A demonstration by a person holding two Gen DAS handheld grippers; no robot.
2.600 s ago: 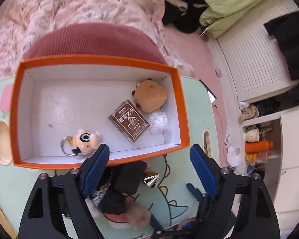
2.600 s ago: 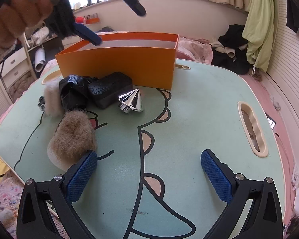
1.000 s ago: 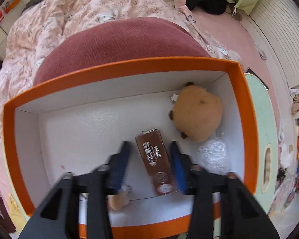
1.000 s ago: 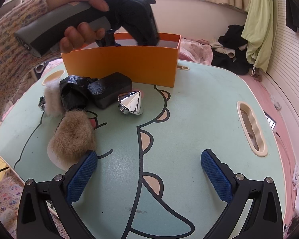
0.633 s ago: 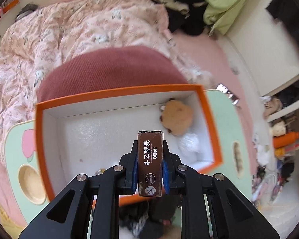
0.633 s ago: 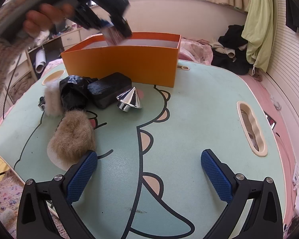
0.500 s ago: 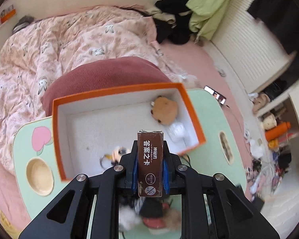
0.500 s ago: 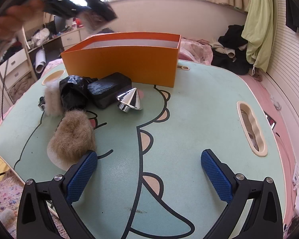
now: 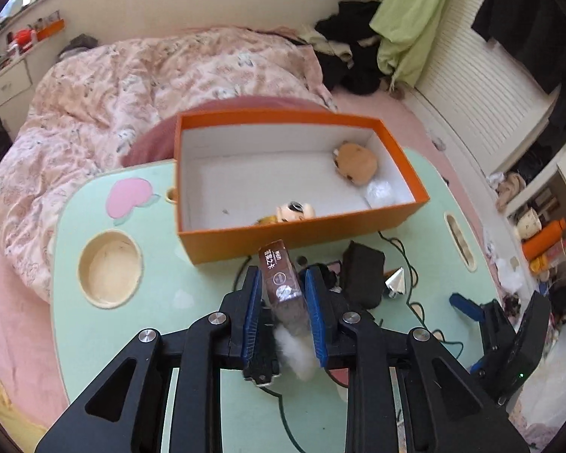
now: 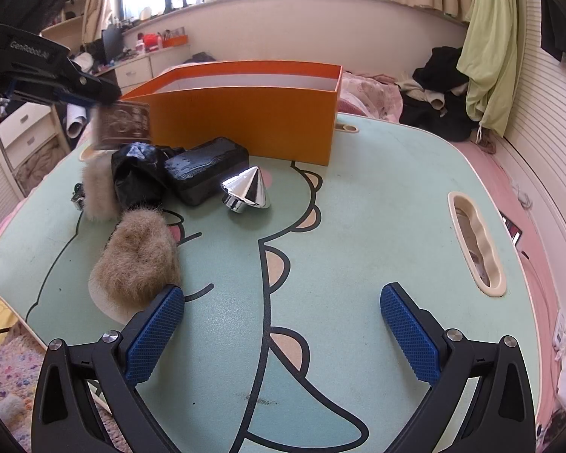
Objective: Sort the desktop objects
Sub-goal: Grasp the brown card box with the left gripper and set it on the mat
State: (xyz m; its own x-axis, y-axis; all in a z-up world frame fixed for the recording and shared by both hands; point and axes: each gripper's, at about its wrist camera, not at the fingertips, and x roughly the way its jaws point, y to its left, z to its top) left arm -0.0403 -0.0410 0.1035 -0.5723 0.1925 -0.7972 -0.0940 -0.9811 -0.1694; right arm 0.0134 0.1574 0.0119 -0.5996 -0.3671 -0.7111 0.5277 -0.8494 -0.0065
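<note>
My left gripper [image 9: 283, 290] hangs above the table in front of the orange box [image 9: 294, 230]. Its jaws are opening, and the brown card box [image 9: 279, 264] sits tilted and loose between the blue pads. From the right wrist view that card box [image 10: 122, 124] shows blurred just under the left gripper [image 10: 94, 94], above a black bag [image 10: 139, 173]. Inside the orange box lie a brown plush [image 9: 354, 162], a small figure keychain [image 9: 294, 209] and clear plastic [image 9: 379, 190]. My right gripper [image 10: 283, 324] stands open and holds nothing, low over the table's near side.
On the mint dinosaur table [image 10: 358, 207] lie a black case [image 10: 207, 171], a silver cone [image 10: 247, 190], a tan fur puff [image 10: 136, 260] and a pale fur piece [image 10: 96, 188]. A bed with a pink quilt [image 9: 151, 75] lies behind the table.
The left gripper lifted the card box out of the orange box and drew back over the table. Its pads have now parted and the card box tilts. The right gripper stayed still.
</note>
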